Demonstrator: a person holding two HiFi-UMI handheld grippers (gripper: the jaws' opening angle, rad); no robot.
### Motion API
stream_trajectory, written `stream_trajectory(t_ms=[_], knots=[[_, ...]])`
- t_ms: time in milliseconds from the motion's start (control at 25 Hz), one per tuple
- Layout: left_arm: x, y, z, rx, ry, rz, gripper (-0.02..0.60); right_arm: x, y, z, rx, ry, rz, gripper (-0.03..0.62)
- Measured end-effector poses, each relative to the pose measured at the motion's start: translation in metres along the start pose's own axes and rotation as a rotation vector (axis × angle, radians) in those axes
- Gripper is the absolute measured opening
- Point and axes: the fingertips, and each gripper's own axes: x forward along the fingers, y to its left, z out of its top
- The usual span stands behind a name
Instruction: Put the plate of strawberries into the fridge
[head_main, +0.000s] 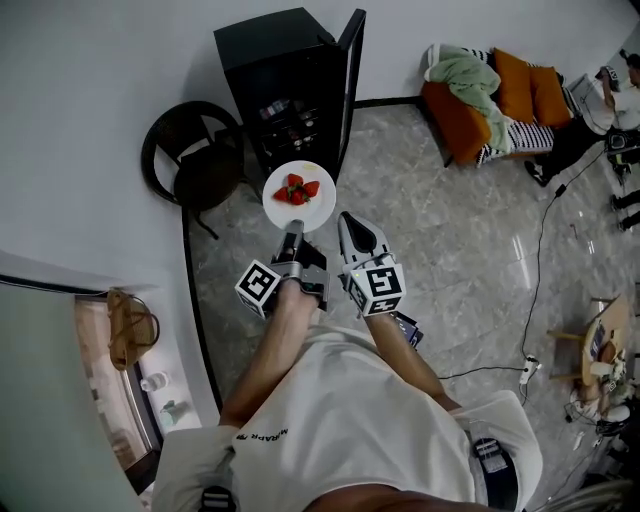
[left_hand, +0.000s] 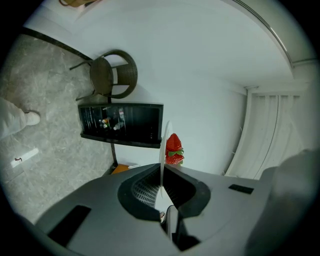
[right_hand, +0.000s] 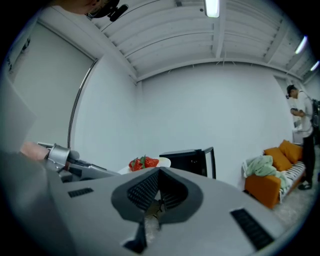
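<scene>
Floor (head_main: 450, 250): glossy grey stone with a marbled pattern, running under everything.
Fridge (head_main: 270, 70): small, boxy and matte black, at 12 o'clock from my grippers. Its door (head_main: 350, 80) hangs open on the right, and bottles show on the shelves inside.
Sofa (head_main: 470, 110): orange, with soft cushions and a crumpled pale green cloth, off at 2 o'clock.
Chair (head_main: 195, 160): dark woven wicker with a round back, against the wall at 10 o'clock, just beside the fridge.
Left gripper (head_main: 291, 232): grey plastic with ribbed black pads. Its jaws pinch the plate's near rim at 6 o'clock.
Right gripper (head_main: 345, 220): same build. Its jaws are pressed together on nothing, just beside the plate at its 5 o'clock.
Plate (head_main: 300, 218): round, thin, smooth and white. I hold it level in the air in front of the open fridge, outside it.
Strawberries (head_main: 297, 189): a few red ones with green leafy caps, clustered near the plate's middle.
</scene>
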Motion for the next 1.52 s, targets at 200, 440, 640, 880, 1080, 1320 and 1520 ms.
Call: stream_trajectory(t_ms=[200, 440, 640, 880, 1080, 1320, 1520], knots=[[0.047, -0.007, 0.032, 0.008, 0.011, 0.013, 0.011, 0.054, -0.012, 0.013, -0.010, -0.003, -0.020, 0.011], [0.100, -0.018, 0.060, 0.014, 0.038, 0.017, 0.011, 0.108, -0.029, 0.024, -0.008, -0.007, -0.056, 0.011], [0.133, -0.017, 0.089, 0.012, 0.056, 0.043, 0.011, 0.155, -0.033, 0.023, -0.004, 0.005, -0.072, 0.012], [0.165, -0.021, 0.118, 0.018, 0.077, 0.053, 0.011, 0.205, -0.037, 0.035, -0.016, 0.007, -0.090, 0.011], [0.187, -0.023, 0.132, 0.057, 0.088, 0.044, 0.011, 0.232, -0.039, 0.032, -0.030, 0.018, -0.098, 0.011], [0.204, -0.018, 0.145, 0.042, 0.071, 0.065, 0.011, 0.250, -0.050, 0.032, -0.029, 0.033, -0.107, 0.011], [0.226, -0.008, 0.145, 0.040, 0.058, 0.080, 0.011, 0.265, -0.070, 0.025, -0.026, 0.042, -0.100, 0.012]])
